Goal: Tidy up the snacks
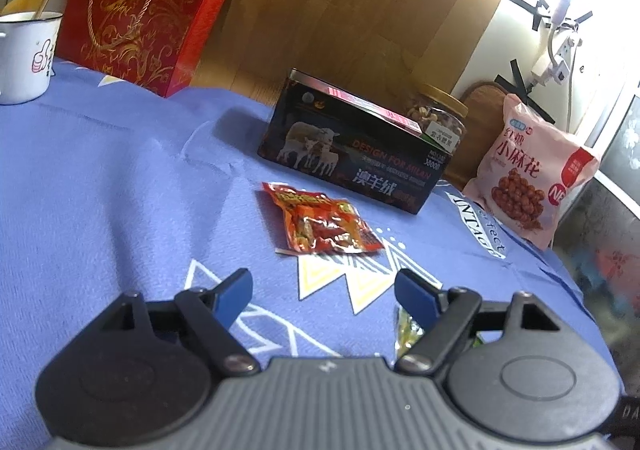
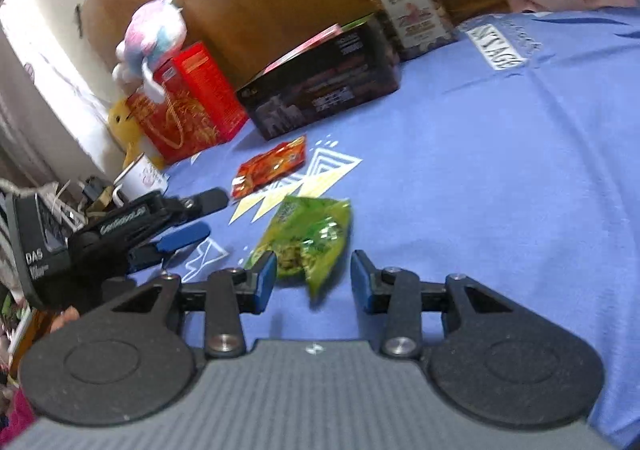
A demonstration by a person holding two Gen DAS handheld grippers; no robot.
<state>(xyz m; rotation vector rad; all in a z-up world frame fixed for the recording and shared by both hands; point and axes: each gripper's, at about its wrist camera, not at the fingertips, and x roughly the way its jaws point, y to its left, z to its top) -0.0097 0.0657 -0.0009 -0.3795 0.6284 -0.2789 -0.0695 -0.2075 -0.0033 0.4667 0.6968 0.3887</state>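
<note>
The green snack packet (image 2: pixel 308 240) lies flat on the blue-covered surface (image 2: pixel 500 169), nearer the camera than the black box (image 2: pixel 320 89), the likely collection point. The right tongs (image 2: pixel 313 278) stand released around its near corner, apparently lining up a grasp. The left tongs (image 1: pixel 322 296) are released and empty, aimed at the red packet (image 1: pixel 320 223) just before the black box.

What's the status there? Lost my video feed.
Left gripper open, empty. Right gripper open, green crinkly snack packet lying ahead of its fingers, not held. Red foil snack packet loose on blue cloth. Nothing blocking.

Both wrist views low, angled down over blue cloth (image 1: pixel 120 177), sharing red packet (image 1: pixel 320 223), black box (image 2: pixel 320 77)
</note>
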